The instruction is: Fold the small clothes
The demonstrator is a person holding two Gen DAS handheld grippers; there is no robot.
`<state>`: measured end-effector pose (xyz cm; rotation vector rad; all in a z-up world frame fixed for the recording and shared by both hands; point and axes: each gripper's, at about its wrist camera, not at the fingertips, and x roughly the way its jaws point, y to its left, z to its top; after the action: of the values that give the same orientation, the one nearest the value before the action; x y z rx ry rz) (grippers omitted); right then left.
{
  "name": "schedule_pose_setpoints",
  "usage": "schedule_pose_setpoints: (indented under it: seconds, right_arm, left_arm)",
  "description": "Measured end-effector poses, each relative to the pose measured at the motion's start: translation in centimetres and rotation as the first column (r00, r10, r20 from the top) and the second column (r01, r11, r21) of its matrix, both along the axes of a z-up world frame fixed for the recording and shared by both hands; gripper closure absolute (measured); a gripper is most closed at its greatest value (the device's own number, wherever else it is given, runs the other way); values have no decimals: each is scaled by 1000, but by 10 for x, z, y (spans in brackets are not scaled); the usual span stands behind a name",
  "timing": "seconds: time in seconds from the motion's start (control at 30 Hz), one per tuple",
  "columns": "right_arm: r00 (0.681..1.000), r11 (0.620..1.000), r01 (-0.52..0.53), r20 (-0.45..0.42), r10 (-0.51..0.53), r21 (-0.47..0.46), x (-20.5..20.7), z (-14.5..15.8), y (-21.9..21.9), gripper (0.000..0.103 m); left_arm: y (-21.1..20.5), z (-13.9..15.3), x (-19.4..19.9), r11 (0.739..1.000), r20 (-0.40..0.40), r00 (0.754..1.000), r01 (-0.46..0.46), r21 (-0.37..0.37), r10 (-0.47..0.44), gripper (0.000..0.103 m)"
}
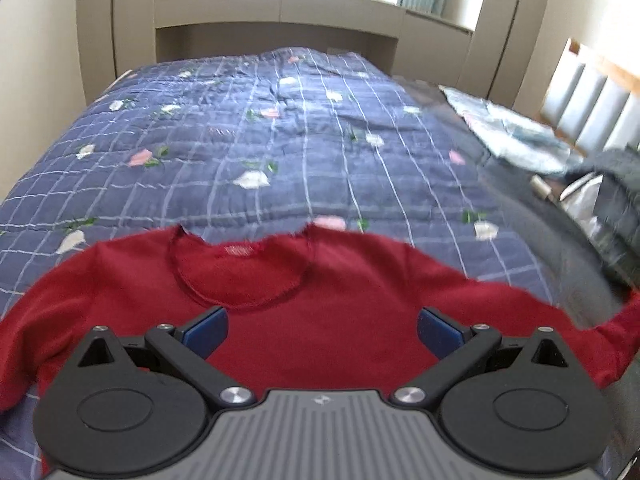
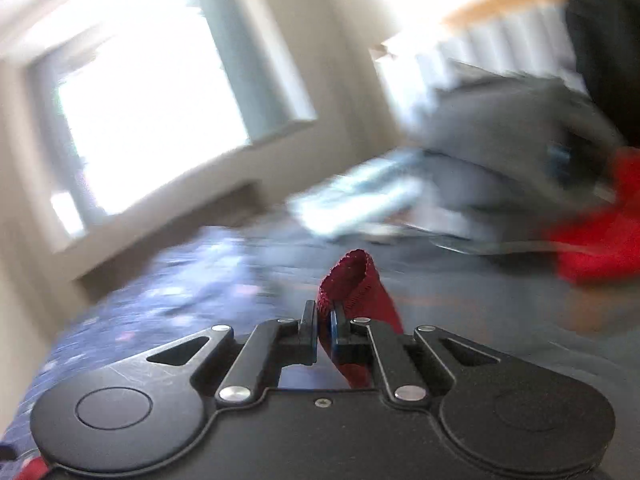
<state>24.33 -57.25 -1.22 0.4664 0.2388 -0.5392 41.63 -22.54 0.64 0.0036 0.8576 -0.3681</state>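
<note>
A small dark red sweater lies spread on the bed, neckline away from me, sleeves stretched out to both sides. My left gripper hovers over its chest with the blue pads wide apart and nothing between them. In the right wrist view my right gripper is shut on a red sleeve cuff, which sticks up past the fingertips while more red cloth hangs below the jaws. That view is badly blurred.
The bed carries a blue checked quilt with flower prints. A pile of grey and pale clothes lies at its right edge beside a slatted headboard. More red fabric shows at the far right. A window is behind.
</note>
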Motion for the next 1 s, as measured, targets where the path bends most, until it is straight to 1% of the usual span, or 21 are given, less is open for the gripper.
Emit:
schedule_pose_setpoints:
  seconds: [0.1, 0.17, 0.23, 0.3, 0.43, 0.5, 0.57, 0.6, 0.63, 0.67, 0.7, 0.8, 0.87, 0.93, 0.97, 1.0]
  right_arm:
    - [984, 983, -172, 29, 174, -70, 44, 23, 46, 97]
    - [959, 953, -276, 25, 281, -122, 72, 33, 82, 97]
    - [927, 915, -368, 11, 374, -164, 95, 37, 115, 98]
    - [888, 872, -453, -14, 459, -186, 116, 36, 151, 98]
    - [805, 788, -592, -78, 588, -171, 148, 20, 215, 98]
    - [762, 743, -647, -125, 635, -171, 160, 6, 249, 98]
    - [711, 693, -703, -175, 681, -158, 166, -11, 278, 98]
    - [678, 663, -734, -208, 705, -147, 171, -20, 293, 98]
    - [653, 638, -756, -236, 719, -147, 171, -29, 314, 98]
    - [630, 615, -774, -263, 731, -147, 175, -37, 325, 98]
    - [606, 590, -793, -287, 742, -148, 171, -45, 343, 98]
    - [535, 516, -843, -352, 768, -154, 173, -65, 372, 98]
    - [498, 473, -865, -386, 776, -167, 168, -73, 389, 98]
    - [470, 434, -882, -419, 777, -184, 165, -80, 401, 97]
    - [461, 421, -887, -436, 773, -191, 165, -83, 406, 96]
    - [451, 408, -892, -451, 770, -195, 166, -86, 410, 92]
  left_arm:
    - [24, 13, 5, 999, 23, 999, -30, -37, 31, 0]
    - [43, 21, 8, 996, 37, 997, -68, -62, 70, 0]
    - [65, 27, 12, 990, 45, 993, -107, -90, 111, 0]
    - [87, 31, 17, 983, 50, 987, -149, -109, 155, 0]
    - [132, 33, 24, 967, 66, 971, -221, -125, 230, 0]
    - [150, 30, 28, 961, 63, 964, -249, -124, 258, 0]
    - [165, 25, 31, 958, 54, 962, -261, -122, 269, 0]
    - [170, 21, 32, 957, 50, 961, -265, -117, 272, 0]
    - [177, 17, 34, 957, 47, 960, -269, -113, 275, 0]
    - [181, 13, 36, 956, 45, 960, -272, -108, 278, 0]
    - [185, 10, 38, 956, 41, 959, -275, -104, 280, 0]
    - [193, -4, 42, 954, 28, 957, -284, -98, 288, 0]
    - [197, -13, 45, 953, 18, 957, -286, -100, 289, 0]
    - [200, -19, 49, 952, 9, 957, -288, -105, 290, 0]
    - [201, -23, 51, 951, 7, 957, -289, -106, 292, 0]
    - [202, -26, 51, 951, 6, 957, -289, -105, 291, 1]
